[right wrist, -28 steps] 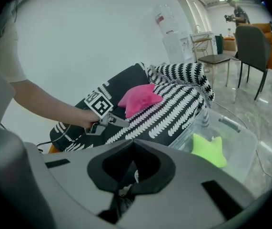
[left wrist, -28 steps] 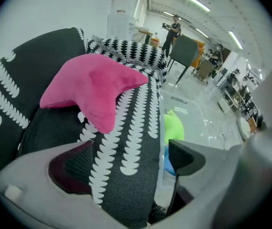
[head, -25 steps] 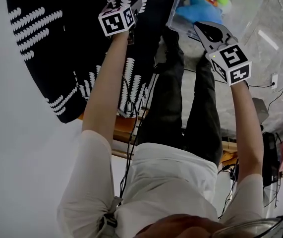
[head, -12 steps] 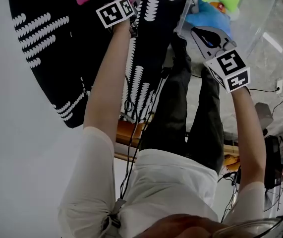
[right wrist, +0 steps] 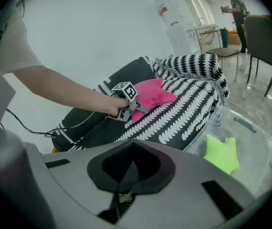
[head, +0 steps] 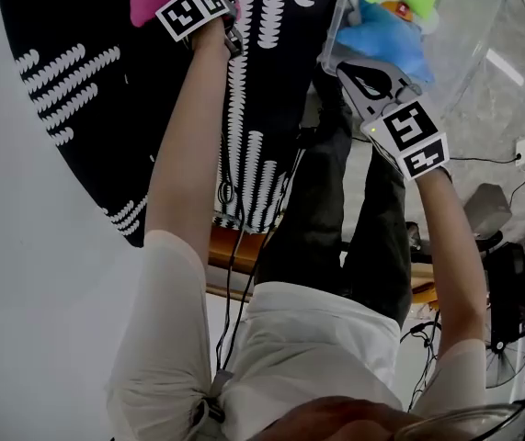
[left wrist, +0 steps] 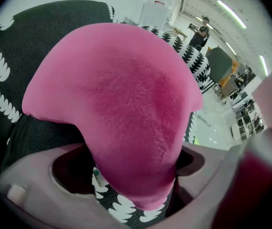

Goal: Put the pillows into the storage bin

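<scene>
Left hand-held gripper (left wrist: 140,175): jaws closed on one lobe of the pink pillow (left wrist: 121,109). The pillow is seen lying on the black patterned cushion (head: 97,108), well in from the edge that faces the bin.

Right hand-held gripper (right wrist: 131,175): jaws seen together, nothing between them. In the head view it (head: 352,70) is held at the near rim of the clear storage bin (head: 469,26), its tip just beside the blue pillow (head: 386,37).

Bin contents: blue pillow and green pillow (right wrist: 221,154) are seen inside, the green one beyond the blue. The bin stands on the floor, just beside the cushion's edge.
</scene>
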{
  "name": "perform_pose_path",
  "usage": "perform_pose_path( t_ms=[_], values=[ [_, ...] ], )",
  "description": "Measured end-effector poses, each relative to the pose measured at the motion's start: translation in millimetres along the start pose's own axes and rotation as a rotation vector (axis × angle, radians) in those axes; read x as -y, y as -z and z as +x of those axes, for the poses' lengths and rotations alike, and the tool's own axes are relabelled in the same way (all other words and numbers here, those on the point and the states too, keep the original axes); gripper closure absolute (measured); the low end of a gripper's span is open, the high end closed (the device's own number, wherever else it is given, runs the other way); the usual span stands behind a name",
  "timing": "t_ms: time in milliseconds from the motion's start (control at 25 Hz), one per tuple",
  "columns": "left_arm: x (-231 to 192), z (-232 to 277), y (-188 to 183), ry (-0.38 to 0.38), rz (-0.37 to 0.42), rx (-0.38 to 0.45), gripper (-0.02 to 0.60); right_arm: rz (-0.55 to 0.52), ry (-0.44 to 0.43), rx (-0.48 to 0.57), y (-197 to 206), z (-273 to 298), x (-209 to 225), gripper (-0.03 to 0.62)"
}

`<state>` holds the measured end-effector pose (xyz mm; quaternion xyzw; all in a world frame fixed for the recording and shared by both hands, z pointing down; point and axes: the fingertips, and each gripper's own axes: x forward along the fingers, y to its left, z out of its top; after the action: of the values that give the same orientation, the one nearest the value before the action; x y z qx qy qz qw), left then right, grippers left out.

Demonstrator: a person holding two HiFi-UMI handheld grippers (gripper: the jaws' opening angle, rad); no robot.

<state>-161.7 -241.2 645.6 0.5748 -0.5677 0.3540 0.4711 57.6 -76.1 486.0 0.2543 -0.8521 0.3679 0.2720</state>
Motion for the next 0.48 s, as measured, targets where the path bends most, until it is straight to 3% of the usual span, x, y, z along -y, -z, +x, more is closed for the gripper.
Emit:
perform_pose_path(
  t_ms=[40, 160, 240, 480],
  values=[
    [0, 0, 0, -0.008, 0.004, 0.004, 0.117, 0.007, 0.002, 0.002, 1, -1, 2, 0.591],
    [-1, -12, -9, -0.036, 0.038, 0.068, 0.275, 0.016, 0.005, 0.007, 4, -5, 5, 0.591],
    [-1, -24, -18, -0.053, 0.071, 0.117, 0.339, 0.016, 0.004, 0.005, 7, -8, 6, 0.591],
    [16, -48, -13, -0.078, 0.243, 0.146, 0.370, 0.016, 0.005, 0.012, 9, -23, 7, 0.591]
  ],
)
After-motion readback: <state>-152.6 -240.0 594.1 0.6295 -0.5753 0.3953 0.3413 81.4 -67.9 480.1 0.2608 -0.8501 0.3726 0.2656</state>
